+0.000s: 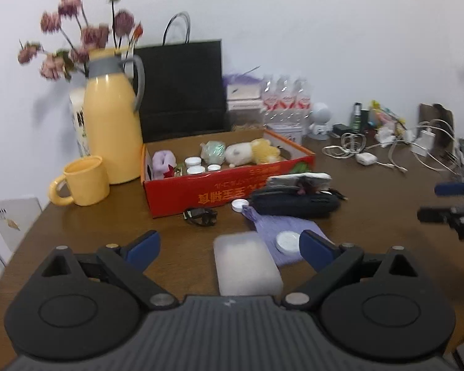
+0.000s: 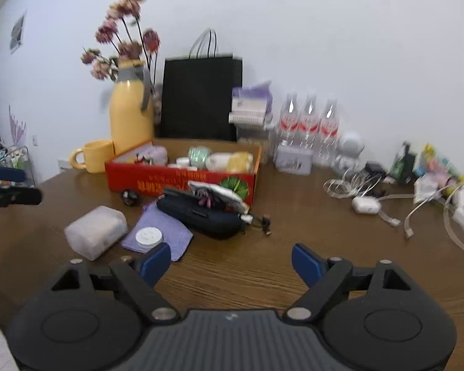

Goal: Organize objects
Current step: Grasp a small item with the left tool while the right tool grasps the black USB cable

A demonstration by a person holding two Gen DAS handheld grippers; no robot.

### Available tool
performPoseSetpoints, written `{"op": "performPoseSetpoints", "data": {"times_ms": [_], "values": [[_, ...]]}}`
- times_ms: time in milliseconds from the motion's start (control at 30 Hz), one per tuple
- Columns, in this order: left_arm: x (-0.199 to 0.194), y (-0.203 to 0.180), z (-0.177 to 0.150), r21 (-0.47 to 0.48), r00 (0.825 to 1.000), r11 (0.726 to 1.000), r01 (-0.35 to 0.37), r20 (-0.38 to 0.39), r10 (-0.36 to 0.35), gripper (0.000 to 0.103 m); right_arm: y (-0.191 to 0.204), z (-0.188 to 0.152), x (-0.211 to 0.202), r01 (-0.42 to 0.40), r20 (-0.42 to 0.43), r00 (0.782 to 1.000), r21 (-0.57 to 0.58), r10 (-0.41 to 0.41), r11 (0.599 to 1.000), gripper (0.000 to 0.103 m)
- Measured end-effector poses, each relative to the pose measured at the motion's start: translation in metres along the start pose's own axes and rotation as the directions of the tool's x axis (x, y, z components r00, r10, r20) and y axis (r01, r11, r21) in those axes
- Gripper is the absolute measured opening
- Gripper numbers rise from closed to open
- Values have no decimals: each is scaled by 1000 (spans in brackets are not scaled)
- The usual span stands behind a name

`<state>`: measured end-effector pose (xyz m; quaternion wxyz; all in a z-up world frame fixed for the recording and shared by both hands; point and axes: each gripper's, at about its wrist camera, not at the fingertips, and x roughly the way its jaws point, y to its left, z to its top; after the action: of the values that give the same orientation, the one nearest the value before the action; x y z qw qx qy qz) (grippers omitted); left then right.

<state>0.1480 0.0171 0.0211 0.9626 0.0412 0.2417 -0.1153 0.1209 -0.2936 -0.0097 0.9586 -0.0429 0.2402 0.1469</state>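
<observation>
Hovering over brown wooden table [image 1: 371, 216]: left gripper [image 1: 229, 247] spread wide around frosted translucent plastic box [image 1: 247, 266]; right gripper [image 2: 232, 262] wide, empty.

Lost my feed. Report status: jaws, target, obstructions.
Left gripper open, empty, over the frosted plastic case. Right gripper open, empty, above bare table. Red box part-filled. White round lid on purple cloth crowds the case.

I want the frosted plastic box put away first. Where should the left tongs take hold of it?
Grip the frosted box across its two long sides, coming straight down from above: it lies flat between the open left tongs, narrower than their gap.
</observation>
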Motion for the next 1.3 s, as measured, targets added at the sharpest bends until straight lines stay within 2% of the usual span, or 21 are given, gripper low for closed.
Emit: {"op": "performPoseSetpoints", "data": {"times_ms": [100,133,167,267,333,367,400,467,567,633,667,700,767,833,867,1033,1133,1167,1233,1300], "values": [[45,10,14,-40,999,999,-6,-46,4,99,-11,11,34,-3,-21,1000,14,3,1000,77],[63,12,18,-44,998,999,-19,-67,16,99,-21,20,59,17,-24,1000,22,-16,1000,76],[80,14,22,-42,995,998,-38,-94,34,99,-21,20,59,17,-24,1000,22,-16,1000,75],[130,19,32,-6,986,998,-65,-154,63,99,-36,33,102,61,-45,997,26,-60,998,64],[161,27,36,-24,978,996,-85,-196,78,98,-48,39,132,50,-82,996,55,-45,997,59],[174,31,37,-44,972,994,-95,-221,84,95,-58,42,163,41,-124,992,72,-32,997,54],[185,35,37,-71,967,992,-105,-242,85,95,-58,42,163,41,-124,992,72,-32,997,53],[203,42,35,-133,959,986,-102,-278,61,94,-62,40,190,41,-170,985,60,-30,997,51],[218,51,34,-215,949,973,-82,-314,11,88,-65,34,214,34,-209,978,63,-20,997,43],[226,49,37,-177,945,980,-91,-326,29,86,-67,32,223,41,-206,978,70,-26,997,40],[229,48,37,-152,943,983,-98,-330,43,81,-66,32,225,44,-205,978,64,-30,997,35],[231,47,37,-138,941,986,-94,-336,42,73,-67,33,225,40,-205,978,62,-26,997,26],[235,46,36,-98,940,990,-103,-336,65,69,-68,33,224,30,-203,979,62,-17,998,15],[235,45,35,-76,942,989,-124,-324,93,64,-67,32,222,25,-201,979,48,-15,999,14],[234,45,35,-79,943,989,-127,-319,96,51,-65,31,220,18,-199,980,42,-10,999,14],[218,40,30,-83,948,990,-117,-308,86,50,-60,27,207,12,-182,983,38,-5,999,14],[184,37,28,-95,963,988,-125,-250,97,45,-59,30,189,23,-139,990,52,-15,998,14],[170,35,30,-101,969,987,-126,-227,101,34,-58,31,181,27,-120,993,56,-20,998,14],[138,33,32,-128,978,985,-113,-192,87,31,-56,33,160,31,-88,996,66,-25,997,14],[108,29,31,-153,986,984,-89,-152,65,17,-53,31,139,16,-65,998,78,-11,997,14]]}}
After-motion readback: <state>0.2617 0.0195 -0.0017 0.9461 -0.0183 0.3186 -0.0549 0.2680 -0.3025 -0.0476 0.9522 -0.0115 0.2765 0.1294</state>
